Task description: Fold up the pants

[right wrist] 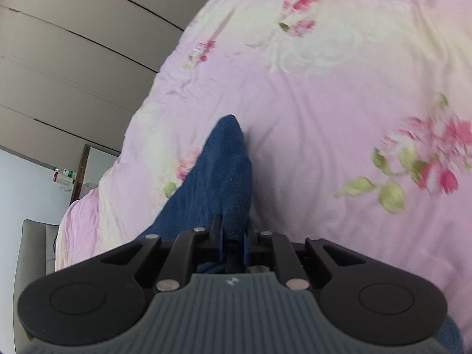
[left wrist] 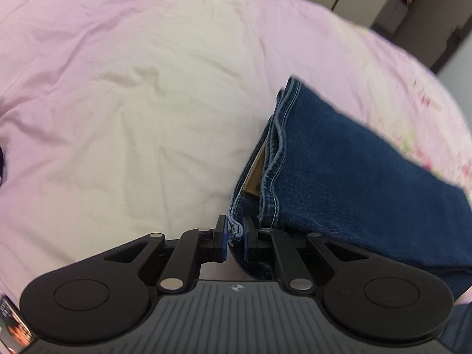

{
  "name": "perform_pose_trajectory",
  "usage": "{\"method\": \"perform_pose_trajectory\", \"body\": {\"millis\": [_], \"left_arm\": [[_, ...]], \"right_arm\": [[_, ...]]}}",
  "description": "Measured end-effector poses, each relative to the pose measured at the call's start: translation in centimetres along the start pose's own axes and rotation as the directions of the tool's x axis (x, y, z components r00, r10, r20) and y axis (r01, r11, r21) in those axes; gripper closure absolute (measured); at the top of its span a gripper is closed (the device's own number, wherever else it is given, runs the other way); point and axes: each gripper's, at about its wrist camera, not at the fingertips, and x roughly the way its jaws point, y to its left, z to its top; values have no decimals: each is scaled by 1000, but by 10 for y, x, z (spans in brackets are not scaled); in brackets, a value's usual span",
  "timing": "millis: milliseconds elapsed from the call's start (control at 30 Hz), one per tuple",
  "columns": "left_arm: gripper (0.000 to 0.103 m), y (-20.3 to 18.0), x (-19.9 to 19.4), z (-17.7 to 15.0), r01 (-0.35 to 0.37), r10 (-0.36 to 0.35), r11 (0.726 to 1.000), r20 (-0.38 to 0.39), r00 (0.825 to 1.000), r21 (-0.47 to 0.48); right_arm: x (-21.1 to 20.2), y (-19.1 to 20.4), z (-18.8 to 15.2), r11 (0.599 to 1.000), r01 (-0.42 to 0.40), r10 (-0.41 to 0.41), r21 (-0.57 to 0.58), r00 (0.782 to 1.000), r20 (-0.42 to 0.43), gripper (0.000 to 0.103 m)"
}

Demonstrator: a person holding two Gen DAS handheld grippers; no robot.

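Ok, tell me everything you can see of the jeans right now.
The jeans are dark blue denim with lighter stitched seams and a tan patch showing between layers. They look already folded into several layers and are lifted over the pink floral bedcover. The left gripper is shut on a stitched edge, and the right gripper is shut on another part, from which the cloth tapers away to a point. How much rests on the bed is unclear.

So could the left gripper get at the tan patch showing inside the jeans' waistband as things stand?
Probably not right now. The left gripper is already shut on the jeans at a denim edge, so its jaws are occupied. The tan patch lies just ahead between denim layers, with nothing else blocking it; it would have to let go first.
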Motion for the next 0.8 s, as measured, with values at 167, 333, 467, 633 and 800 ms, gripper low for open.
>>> {"method": "perform_pose_trajectory", "body": {"millis": [167,333,467,633,800], "left_arm": [[91,0,23,1,-104,107,994,-73,992,46],[89,-9,2,1,-268,280,944,-37,959,192],[87,-30,-46,2,-184,175,945,57,983,271],[84,-103,-75,9,-89,28,871,134,991,483],[82,-186,-63,10,-2,-114,730,125,986,684]], "right_arm": [[27,-21,-13,988,153,-150,34,987,-61,95],[40,-8,-12,950,296,-305,-100,949,-85,80],[28,9,-11,890,368,-387,-268,922,-18,69],[11,12,4,905,283,-307,-318,951,-28,66],[15,28,17,903,213,-240,-373,970,-25,63]]}}
